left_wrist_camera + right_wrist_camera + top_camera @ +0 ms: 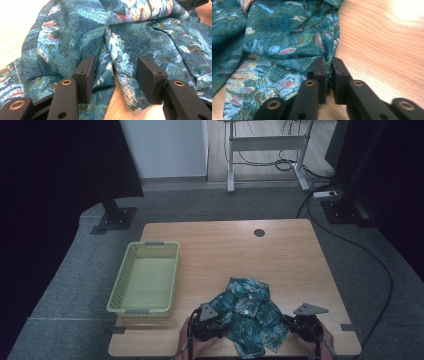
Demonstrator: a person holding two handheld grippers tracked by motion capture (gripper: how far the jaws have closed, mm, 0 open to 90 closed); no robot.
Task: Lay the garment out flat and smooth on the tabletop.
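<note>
One crumpled teal patterned fabric shirt [247,312] on one wooden table [290,255], beside one yellow plastic basket [145,277]. Two grippers: left gripper [113,72] spread wide around a fold, right gripper [329,67] pinched on the shirt's edge.

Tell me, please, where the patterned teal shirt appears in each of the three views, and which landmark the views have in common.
High view: the teal shirt lies crumpled at the near edge of the table, between the left gripper and the right gripper.
Left gripper view: the shirt lies ahead, a fold between the open jaws.
Right gripper view: it is at the left; the jaws pinch its edge.
Shared landmark: the light wooden tabletop.
</note>
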